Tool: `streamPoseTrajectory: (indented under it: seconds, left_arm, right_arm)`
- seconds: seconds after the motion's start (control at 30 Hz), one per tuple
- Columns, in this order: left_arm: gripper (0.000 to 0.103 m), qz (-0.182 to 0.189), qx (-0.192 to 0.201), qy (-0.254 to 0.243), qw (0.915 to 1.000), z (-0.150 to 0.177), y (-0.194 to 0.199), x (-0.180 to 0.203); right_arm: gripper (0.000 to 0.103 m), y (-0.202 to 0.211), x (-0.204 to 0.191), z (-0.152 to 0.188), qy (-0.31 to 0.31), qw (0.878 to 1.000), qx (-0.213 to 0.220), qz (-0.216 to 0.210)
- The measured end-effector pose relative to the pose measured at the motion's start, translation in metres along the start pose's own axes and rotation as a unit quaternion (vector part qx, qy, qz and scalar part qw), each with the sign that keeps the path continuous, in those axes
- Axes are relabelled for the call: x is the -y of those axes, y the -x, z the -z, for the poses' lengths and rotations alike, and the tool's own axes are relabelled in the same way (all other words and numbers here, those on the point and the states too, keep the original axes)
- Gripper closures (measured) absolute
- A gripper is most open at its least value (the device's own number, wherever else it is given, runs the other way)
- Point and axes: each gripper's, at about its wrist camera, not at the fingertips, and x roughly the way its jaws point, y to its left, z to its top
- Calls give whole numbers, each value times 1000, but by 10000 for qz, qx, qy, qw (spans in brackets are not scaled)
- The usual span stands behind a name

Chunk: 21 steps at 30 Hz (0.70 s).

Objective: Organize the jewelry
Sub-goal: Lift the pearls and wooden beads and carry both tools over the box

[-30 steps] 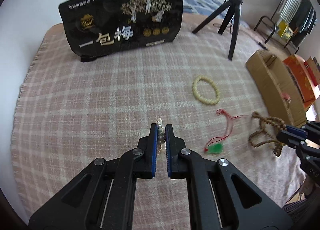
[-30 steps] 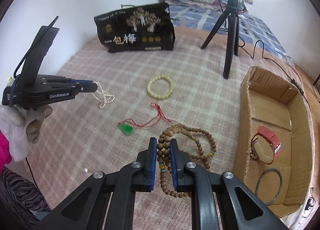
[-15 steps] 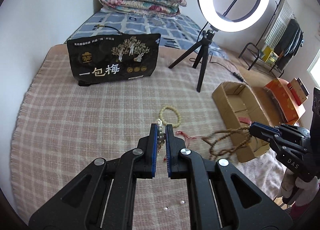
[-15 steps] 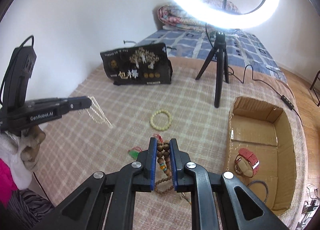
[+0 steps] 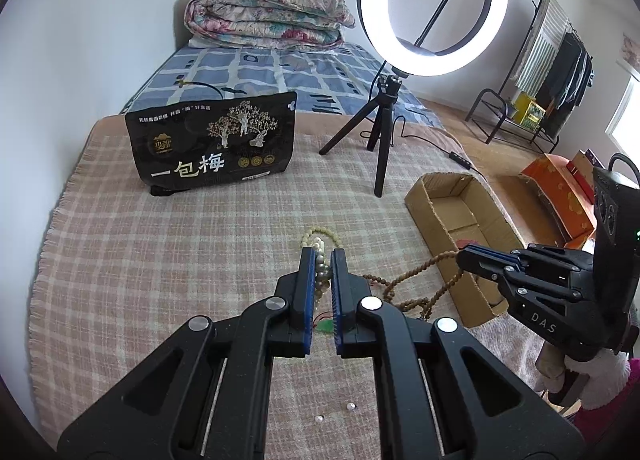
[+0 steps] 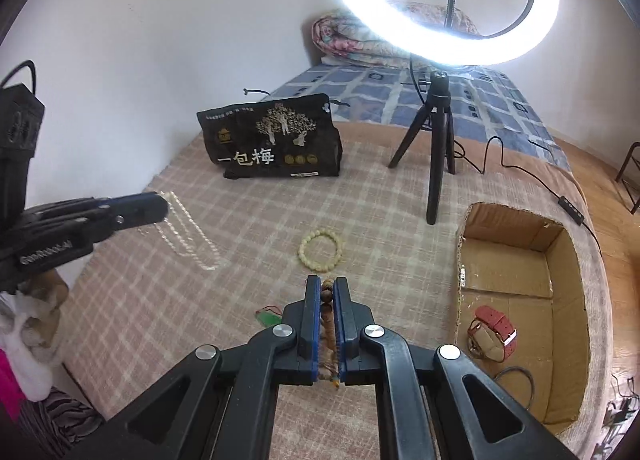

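Note:
My left gripper (image 5: 322,256) is shut on a white pearl necklace (image 5: 319,260), which hangs in the air above the checked blanket and also shows in the right wrist view (image 6: 188,232). My right gripper (image 6: 327,288) is shut on a brown wooden bead necklace (image 6: 328,296), whose loops dangle beside the cardboard box in the left wrist view (image 5: 416,280). A cream bead bracelet (image 6: 321,250) and a green pendant on a red cord (image 6: 269,317) lie on the blanket. The open cardboard box (image 6: 560,300) holds a red-strapped watch (image 6: 492,332) and a grey ring (image 6: 516,384).
A black snack bag (image 6: 276,144) stands at the back of the blanket. A ring light on a black tripod (image 6: 438,148) stands right of it, its cable trailing right. Two loose pearls (image 5: 334,412) lie near the front edge. A folded quilt (image 5: 264,20) lies behind.
Both grippers have risen, lifting the pearl necklace and the wooden bead necklace off the blanket. The wooden beads now hang close to the cardboard box.

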Motion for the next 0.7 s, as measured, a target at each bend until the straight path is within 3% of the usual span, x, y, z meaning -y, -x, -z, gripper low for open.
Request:
streamPoseTrajectory:
  seconds: [0.37, 0.7]
  left_arm:
    - [98, 160, 245, -34, 9996, -11, 15, 11]
    - [98, 470, 322, -208, 9982, -17, 16, 48]
  right_arm:
    - [99, 56, -14, -25, 82, 9971, 759, -4]
    - [99, 115, 11, -43, 46, 9914, 1279, 279]
